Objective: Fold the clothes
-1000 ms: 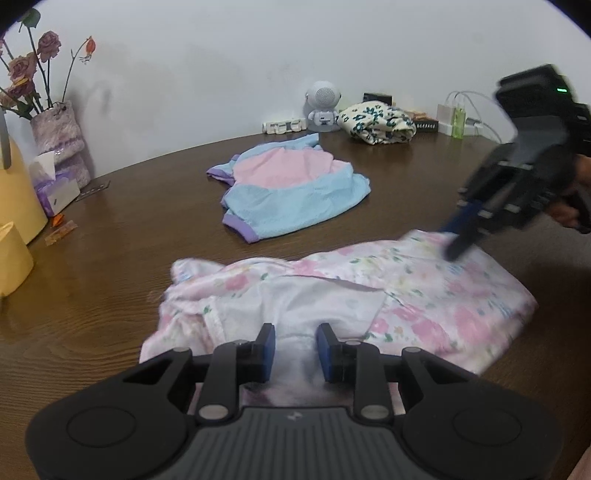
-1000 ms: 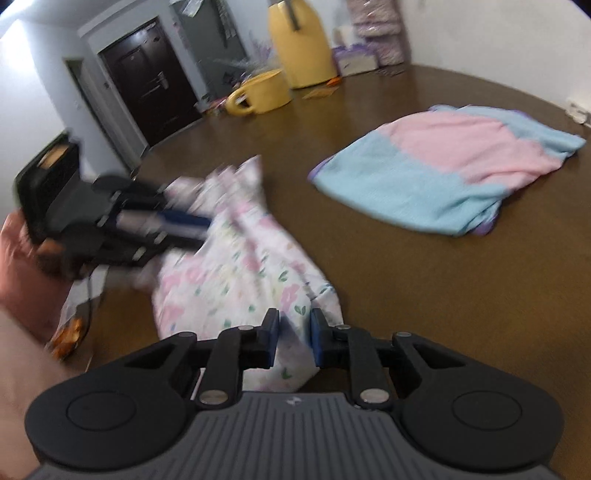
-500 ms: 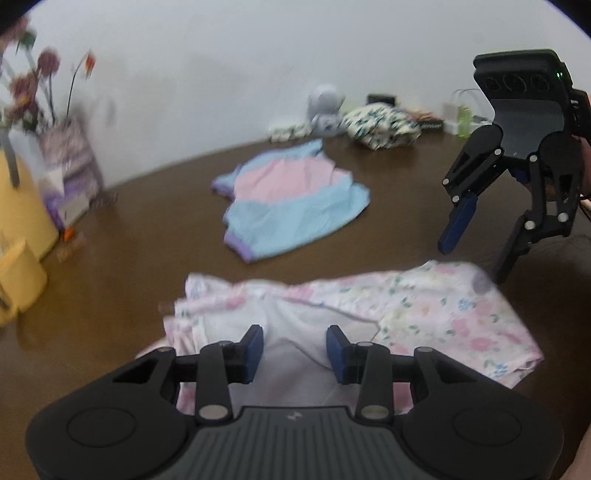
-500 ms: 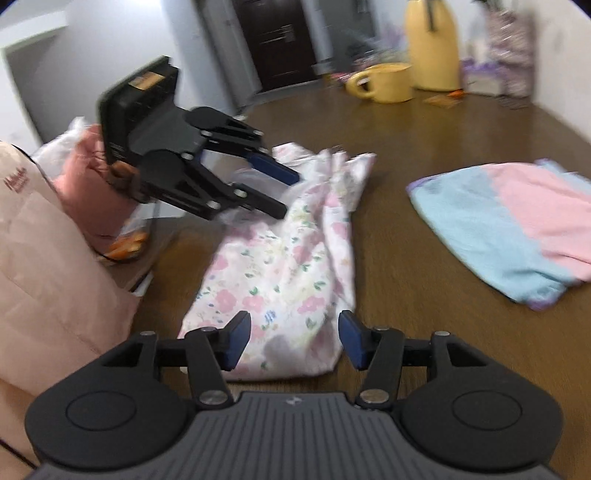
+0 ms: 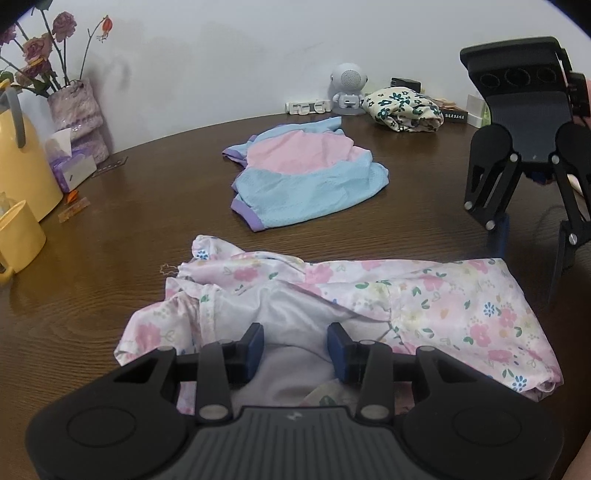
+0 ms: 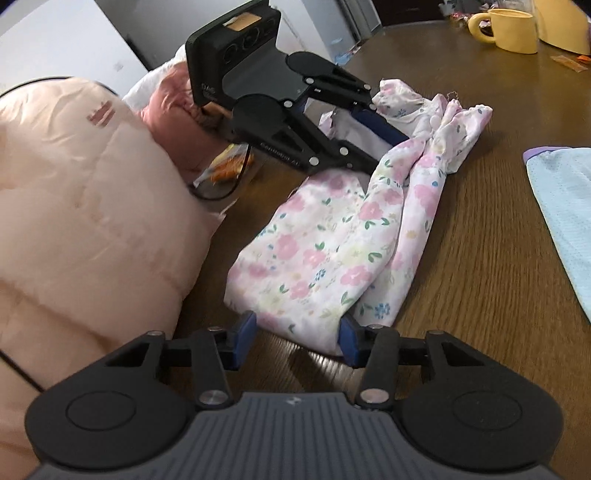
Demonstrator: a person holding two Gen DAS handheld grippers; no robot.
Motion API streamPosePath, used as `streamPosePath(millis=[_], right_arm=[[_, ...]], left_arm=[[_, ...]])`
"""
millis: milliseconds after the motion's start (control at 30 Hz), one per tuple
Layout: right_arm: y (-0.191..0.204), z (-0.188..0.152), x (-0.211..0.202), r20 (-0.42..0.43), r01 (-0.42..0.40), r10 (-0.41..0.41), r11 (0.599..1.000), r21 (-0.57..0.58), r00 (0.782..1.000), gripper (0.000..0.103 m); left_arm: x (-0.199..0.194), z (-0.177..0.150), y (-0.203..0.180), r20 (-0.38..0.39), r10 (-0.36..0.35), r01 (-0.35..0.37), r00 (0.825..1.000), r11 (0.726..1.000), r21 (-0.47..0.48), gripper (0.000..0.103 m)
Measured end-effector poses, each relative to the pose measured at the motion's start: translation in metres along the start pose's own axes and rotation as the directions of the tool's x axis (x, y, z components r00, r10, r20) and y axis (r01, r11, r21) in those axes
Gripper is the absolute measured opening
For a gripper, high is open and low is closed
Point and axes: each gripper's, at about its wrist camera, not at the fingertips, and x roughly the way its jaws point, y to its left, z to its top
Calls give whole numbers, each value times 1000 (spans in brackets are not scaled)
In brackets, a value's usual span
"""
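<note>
Looks mid-fold imo: floral garment (image 5: 424,295) lies half-folded at the near table (image 5: 110,229) edge, left gripper (image 5: 295,341) & right gripper (image 6: 295,332) both spread, holding nothing, one per end; next = re-pinch ends.

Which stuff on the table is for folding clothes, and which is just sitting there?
For folding:
floral garment
pink and blue top
left gripper
right gripper

Just sitting there:
yellow mug
flower vase
tissue box
small robot toy
</note>
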Motion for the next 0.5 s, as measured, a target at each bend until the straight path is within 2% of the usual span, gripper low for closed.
streamPosePath(millis=[167,233,333,367,433,467,500], right_arm=[[5,0,1,-32,9,-10,1000,-6,999,39],[8,2,2,-43,49,-49,999,-13,998,38],[14,-5,-8,5,146,-146,989,28,989,40],[17,-9,-14,32,180,-182,982,49,983,42],[27,-20,-26,104,261,-273,958,115,956,51],[36,-26,-31,151,297,-318,943,149,936,55],[44,-32,-34,194,326,-360,927,186,913,66]], left_arm=[[-1,-1,-1,12,0,0,1000,1000,4,38],[-1,-1,-2,17,0,0,1000,1000,5,39],[-1,-2,-2,25,0,-1,1000,1000,8,38],[-1,-2,-3,27,0,-1,1000,1000,8,37],[-9,-4,-4,54,-4,3,999,1000,11,39],[-14,-5,-5,73,-7,6,997,1000,12,43],[-19,-6,-6,91,-10,9,996,1000,13,51]])
